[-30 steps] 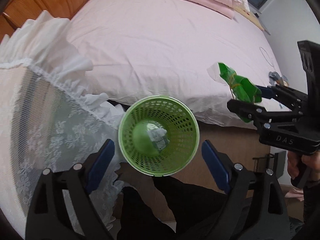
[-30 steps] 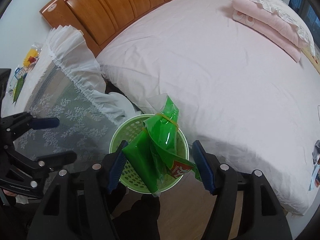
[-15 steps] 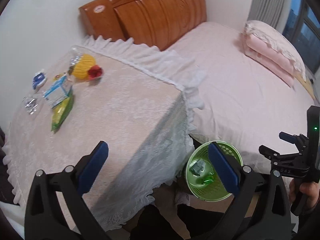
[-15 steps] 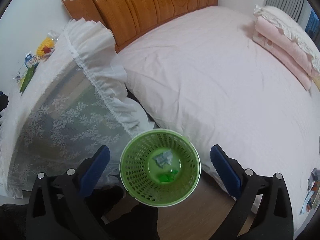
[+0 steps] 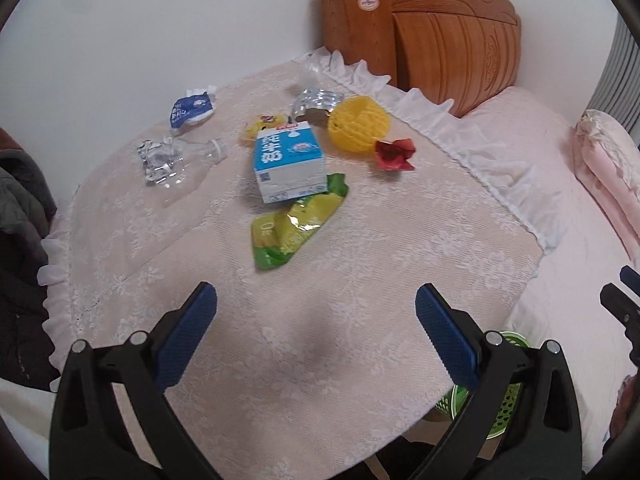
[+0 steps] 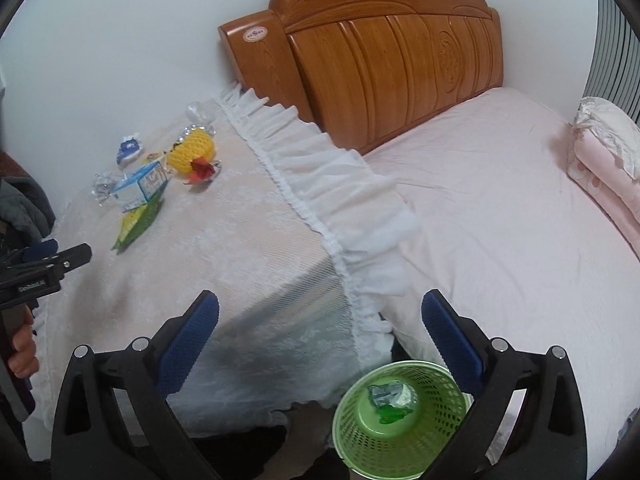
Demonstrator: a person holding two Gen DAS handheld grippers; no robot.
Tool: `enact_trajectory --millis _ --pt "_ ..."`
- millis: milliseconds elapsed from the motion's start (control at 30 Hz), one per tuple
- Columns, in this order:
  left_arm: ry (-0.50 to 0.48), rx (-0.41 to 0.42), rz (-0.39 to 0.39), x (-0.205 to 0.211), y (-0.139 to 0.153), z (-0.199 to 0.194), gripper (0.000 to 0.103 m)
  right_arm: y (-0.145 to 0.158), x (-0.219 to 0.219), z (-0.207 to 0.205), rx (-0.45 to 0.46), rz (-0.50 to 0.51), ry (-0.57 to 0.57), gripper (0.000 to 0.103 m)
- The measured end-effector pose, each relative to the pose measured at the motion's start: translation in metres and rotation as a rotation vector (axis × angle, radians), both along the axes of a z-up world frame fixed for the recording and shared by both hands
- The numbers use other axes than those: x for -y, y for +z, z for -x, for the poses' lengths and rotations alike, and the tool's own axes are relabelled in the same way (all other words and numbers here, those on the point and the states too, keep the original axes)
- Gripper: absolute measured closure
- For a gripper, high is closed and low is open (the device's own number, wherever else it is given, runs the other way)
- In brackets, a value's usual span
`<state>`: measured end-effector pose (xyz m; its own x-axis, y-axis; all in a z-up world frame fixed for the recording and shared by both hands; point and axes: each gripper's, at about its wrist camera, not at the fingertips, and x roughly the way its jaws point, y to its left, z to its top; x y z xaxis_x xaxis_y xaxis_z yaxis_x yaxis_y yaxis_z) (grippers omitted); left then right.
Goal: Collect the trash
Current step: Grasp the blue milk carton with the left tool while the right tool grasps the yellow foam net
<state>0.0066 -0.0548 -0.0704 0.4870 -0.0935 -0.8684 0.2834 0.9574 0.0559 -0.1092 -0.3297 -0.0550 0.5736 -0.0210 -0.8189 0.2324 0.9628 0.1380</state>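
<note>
Both grippers are empty with their fingers spread wide: the left gripper (image 5: 316, 320) hangs over the lace-covered table (image 5: 360, 280), the right gripper (image 6: 320, 328) over the table's frilled edge, beside the bed (image 6: 520, 220).

The step in hand looks like fetching the next piece of litter. The nearest is the green snack wrapper (image 5: 296, 226), partly under the blue-and-white milk carton (image 5: 288, 164). To take the wrapper cleanly, the left gripper would best come down on its free near end and pinch the foil flat, so that the carton is not dragged along. The carton's width probably needs fully spread fingers across its narrow sides. The crushed clear bottle (image 5: 176, 158), yellow foam fruit net (image 5: 358, 128), red wrapper (image 5: 394, 154), blue packet (image 5: 190, 110) and silver foil (image 5: 316, 102) lie farther back.

The green basket (image 6: 404, 456) stands on the floor below the table's edge, holding a crumpled pale packet (image 6: 390, 394) and a green scrap (image 6: 394, 412).
</note>
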Motion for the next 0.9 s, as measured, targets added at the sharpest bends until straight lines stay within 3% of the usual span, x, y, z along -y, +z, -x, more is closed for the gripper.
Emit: enact_trajectory --millis 200,500,567,767,900 --pt "0.004 -0.031 0.012 0.008 -0.008 -0.078 0.008 0.005 -0.043 -0.036 -0.013 0.042 0.018 0.002" --pt "0.052 -0.216 -0.007 0.023 -0.071 -0.180 0.009 -0.005 -0.070 -0.078 -0.073 0.034 0.000 0.002" --pt "0.046 -0.244 0.021 0.020 -0.078 -0.188 0.033 -0.006 -0.073 -0.089 -0.077 0.031 0.002 0.002" --pt "0.026 -0.246 0.125 0.002 -0.072 -0.190 0.037 -0.003 -0.080 -0.147 -0.057 -0.006 0.048 0.002" --pt "0.026 -0.203 0.173 -0.021 -0.051 -0.177 0.038 -0.009 -0.089 -0.215 -0.072 -0.079 0.109 0.002"
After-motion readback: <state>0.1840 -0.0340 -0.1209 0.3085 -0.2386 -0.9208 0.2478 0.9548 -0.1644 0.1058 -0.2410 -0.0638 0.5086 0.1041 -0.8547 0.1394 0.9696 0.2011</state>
